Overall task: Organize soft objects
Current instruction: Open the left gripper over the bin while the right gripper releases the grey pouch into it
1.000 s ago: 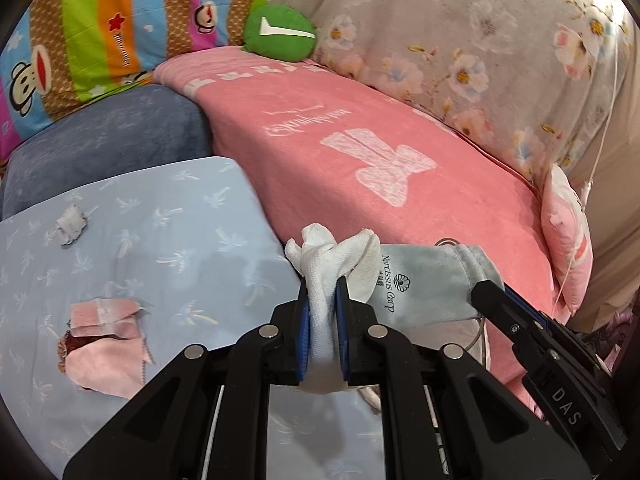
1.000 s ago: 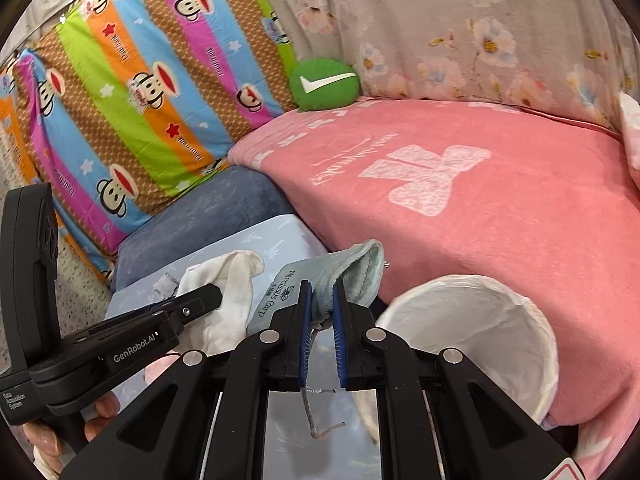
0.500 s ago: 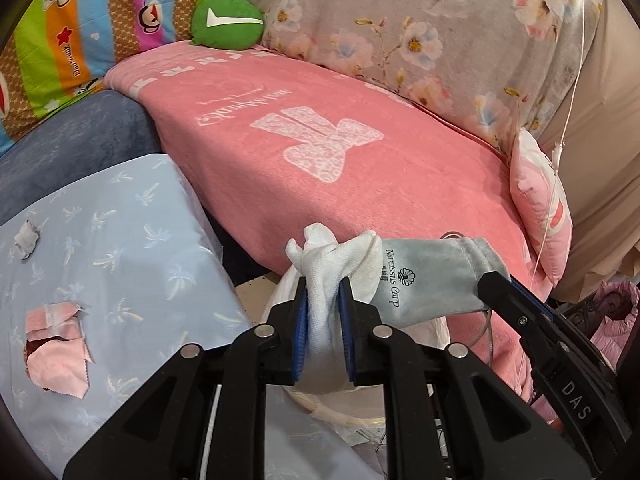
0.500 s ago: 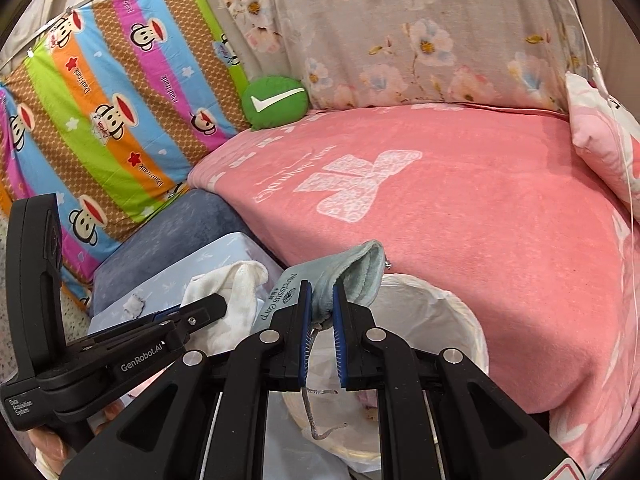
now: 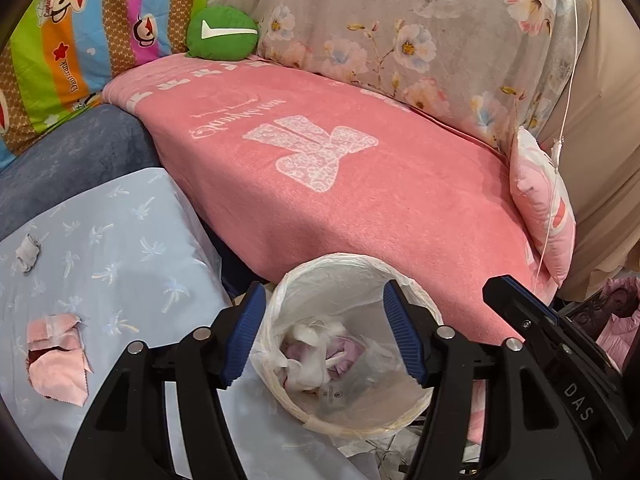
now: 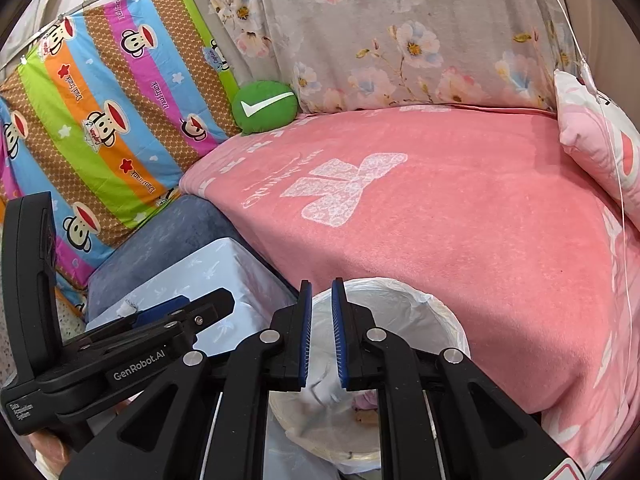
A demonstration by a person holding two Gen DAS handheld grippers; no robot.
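Observation:
A round white bin [image 5: 340, 258] with a plastic liner stands against the pink-covered couch. A white cloth [image 5: 308, 334] lies in it beside pink and purple fabric, with a grey logo pouch [image 5: 340, 396] lower down. My left gripper [image 5: 324, 304] hangs wide open right over the bin, holding nothing. My right gripper [image 6: 322, 320] is above the bin's near rim [image 6: 400, 284], its jaws a narrow gap apart and empty. Below that gap a pale cloth [image 6: 324, 392] shows inside the bin. The left gripper [image 6: 188, 306] appears alongside on the left.
Folded pink cloth pieces [image 5: 56, 360] and a small grey-white wad [image 5: 28, 252] lie on the light blue sheet [image 5: 120, 240] at left. A pink blanket [image 5: 320, 160] covers the couch, with a green cushion [image 5: 222, 32] far back and a pink pillow [image 5: 544, 216] at right.
Both grippers moved over the bin. The left one opened and dropped the white cloth; the right one let go of the grey pouch. Both items now lie in the bin.

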